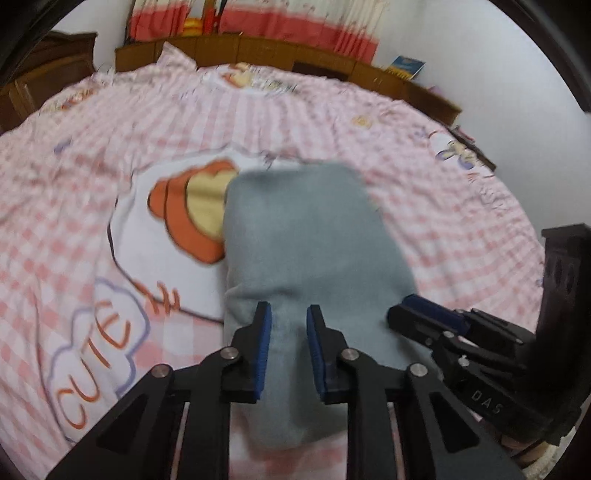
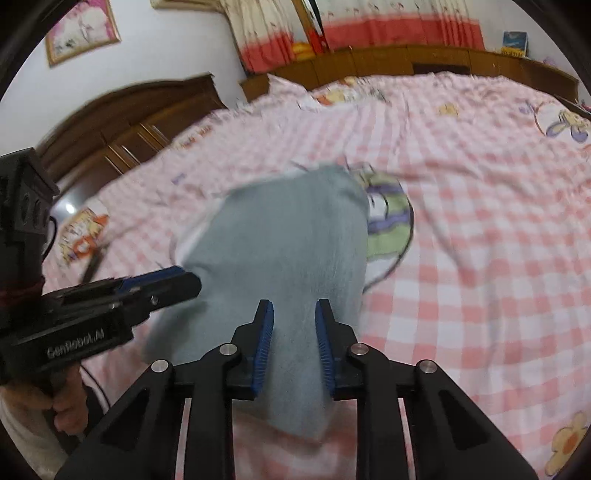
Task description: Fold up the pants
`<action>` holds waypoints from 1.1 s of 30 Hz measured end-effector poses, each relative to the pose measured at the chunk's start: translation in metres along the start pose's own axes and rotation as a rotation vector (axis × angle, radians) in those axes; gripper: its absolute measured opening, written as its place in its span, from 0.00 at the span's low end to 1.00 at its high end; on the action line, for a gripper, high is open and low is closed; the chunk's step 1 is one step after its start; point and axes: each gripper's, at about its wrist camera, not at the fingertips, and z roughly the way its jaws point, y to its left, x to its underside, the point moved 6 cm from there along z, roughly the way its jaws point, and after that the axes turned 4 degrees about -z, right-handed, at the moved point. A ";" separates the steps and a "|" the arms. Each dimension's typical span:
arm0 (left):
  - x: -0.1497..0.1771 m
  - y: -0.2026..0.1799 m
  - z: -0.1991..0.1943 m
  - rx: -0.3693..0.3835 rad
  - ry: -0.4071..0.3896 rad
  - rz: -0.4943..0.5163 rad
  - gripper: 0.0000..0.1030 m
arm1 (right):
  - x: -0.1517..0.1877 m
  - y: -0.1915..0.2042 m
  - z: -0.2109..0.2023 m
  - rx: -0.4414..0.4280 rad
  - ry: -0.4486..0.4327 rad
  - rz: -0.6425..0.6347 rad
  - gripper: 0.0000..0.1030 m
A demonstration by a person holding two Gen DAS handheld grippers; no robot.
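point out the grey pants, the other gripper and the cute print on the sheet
grey pants (image 1: 310, 236): left wrist view, middle of the folded cloth
right gripper (image 1: 424, 310): left wrist view, blue-padded tips at the pants' edge
CUTE print (image 1: 96, 365): left wrist view, orange letters on the bed sheet (image 1: 461, 236)

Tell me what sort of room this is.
Most likely a home bedroom: a bed under a pink checked cartoon sheet, a wooden headboard beside it, and curtains on the far wall.

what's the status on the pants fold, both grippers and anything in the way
Left gripper and right gripper each closed on the near edge of the grey fleece pants. Pants bunched lengthwise on the pink checked bedsheet. Nothing in the way.
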 end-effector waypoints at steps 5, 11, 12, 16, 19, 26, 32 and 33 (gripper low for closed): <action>0.002 0.005 0.001 -0.010 -0.002 -0.014 0.16 | 0.010 -0.005 0.008 0.022 0.013 -0.001 0.22; 0.007 0.002 -0.017 -0.040 -0.020 -0.025 0.28 | 0.005 0.001 -0.014 0.017 -0.015 0.037 0.22; 0.009 0.002 -0.022 -0.047 -0.024 -0.027 0.32 | 0.006 0.003 -0.019 0.019 -0.017 0.036 0.23; 0.024 0.002 -0.036 -0.081 -0.017 -0.031 0.49 | 0.013 0.010 -0.031 0.038 -0.013 0.022 0.33; 0.040 0.002 -0.043 -0.107 -0.008 -0.026 0.60 | 0.023 0.011 -0.037 0.053 -0.002 0.030 0.41; 0.071 0.005 -0.031 -0.175 0.056 -0.022 0.74 | 0.057 0.006 -0.035 0.115 0.064 0.031 0.54; 0.077 0.005 -0.015 -0.185 0.082 -0.015 0.84 | 0.071 -0.002 -0.024 0.137 0.101 0.039 0.55; 0.078 0.004 -0.015 -0.186 0.082 -0.010 0.85 | 0.071 -0.001 -0.022 0.143 0.103 0.032 0.56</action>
